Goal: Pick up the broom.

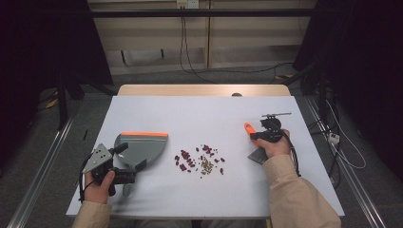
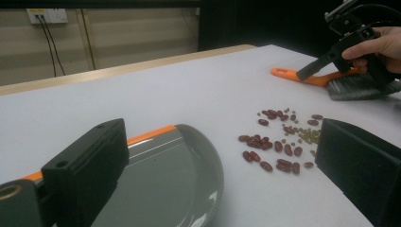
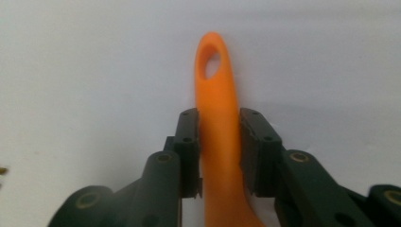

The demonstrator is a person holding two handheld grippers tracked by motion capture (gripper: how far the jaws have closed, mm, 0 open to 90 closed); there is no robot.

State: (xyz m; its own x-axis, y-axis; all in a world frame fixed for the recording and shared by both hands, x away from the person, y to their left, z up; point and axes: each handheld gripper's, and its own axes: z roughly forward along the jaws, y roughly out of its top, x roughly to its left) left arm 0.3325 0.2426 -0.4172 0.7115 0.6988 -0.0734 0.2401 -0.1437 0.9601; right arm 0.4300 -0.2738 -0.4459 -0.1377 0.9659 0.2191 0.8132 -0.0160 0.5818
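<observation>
Now, line by line:
Right tongs [image 3: 218, 142]: clenched on the orange handle, one jaw pressed to each side of it.
Brush [image 1: 254, 140]: right of centre on the table [image 1: 209, 114] in the high view; long axis runs diagonally, handle tip with its hanging hole toward the upper left, dark bristles toward the lower right.
Left tongs [image 1: 130, 164]: released, jaws spread wide over the dustpan's rear edge.
Dustpan [image 1: 142, 145]: lower left, orange lip along its far side.
Beans [image 1: 199, 160]: scattered in the centre, between dustpan and brush.

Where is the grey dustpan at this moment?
In the high view, the grey dustpan lies on the left part of the white table, just ahead of the left gripper and left of the scattered beans.
</observation>
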